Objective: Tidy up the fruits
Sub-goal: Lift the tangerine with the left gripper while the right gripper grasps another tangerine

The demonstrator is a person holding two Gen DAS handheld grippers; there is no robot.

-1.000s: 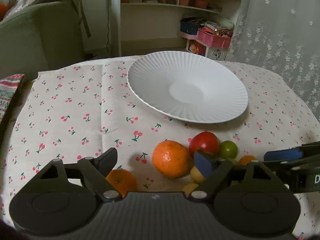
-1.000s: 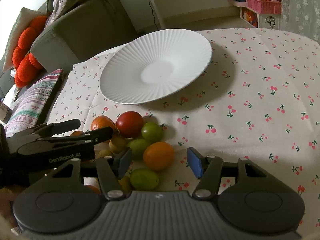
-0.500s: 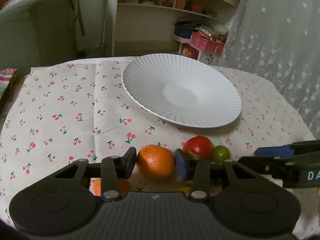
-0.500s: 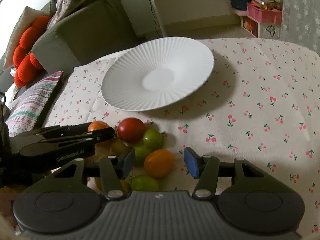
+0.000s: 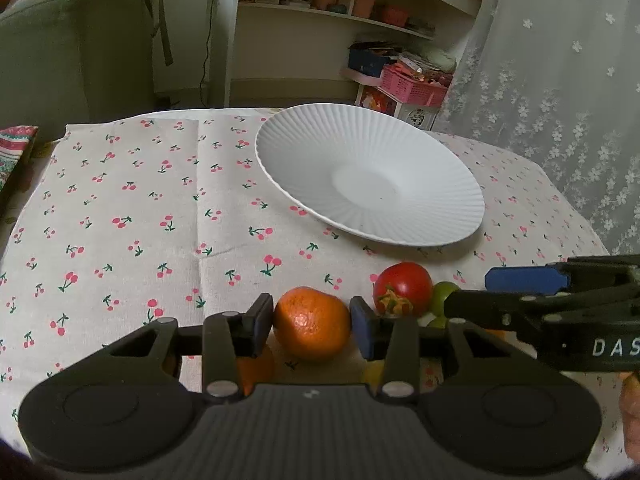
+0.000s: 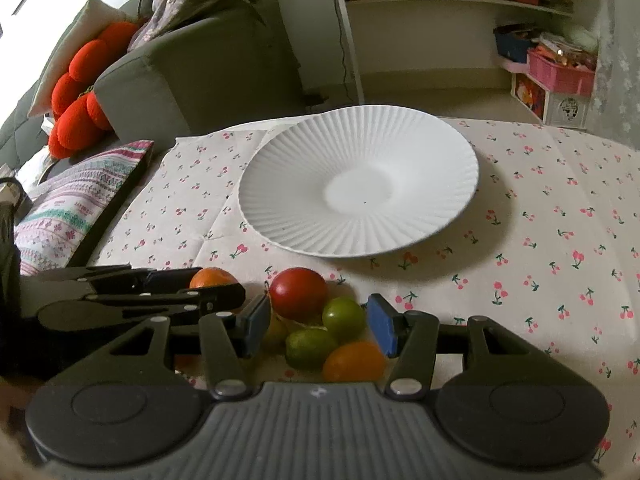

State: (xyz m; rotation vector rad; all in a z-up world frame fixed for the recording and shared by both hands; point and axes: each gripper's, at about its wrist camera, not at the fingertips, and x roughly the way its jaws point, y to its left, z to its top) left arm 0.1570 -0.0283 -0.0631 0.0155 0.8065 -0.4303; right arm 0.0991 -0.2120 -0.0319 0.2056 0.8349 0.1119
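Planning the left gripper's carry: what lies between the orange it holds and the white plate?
Left wrist view: only bare cherry-print cloth between the orange in the left gripper and the white plate.

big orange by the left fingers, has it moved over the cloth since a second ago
Cannot tell. The big orange now sits pinched in the left gripper, which just closed; it still rests near the red tomato.

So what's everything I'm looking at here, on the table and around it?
Ribbed white plate: one, empty, far side of the cherry-print tablecloth.
Large orange mandarin: one, between the left gripper's pads.
Red tomato: one, nearest the plate.
Small green fruits: two, beside the tomato.
Small orange fruit: one, nearest the right camera.
Pink basket: one, by the shelves.
Left gripper: black, shut on the mandarin, jaws just closed.
Right gripper: black, open over the pile.
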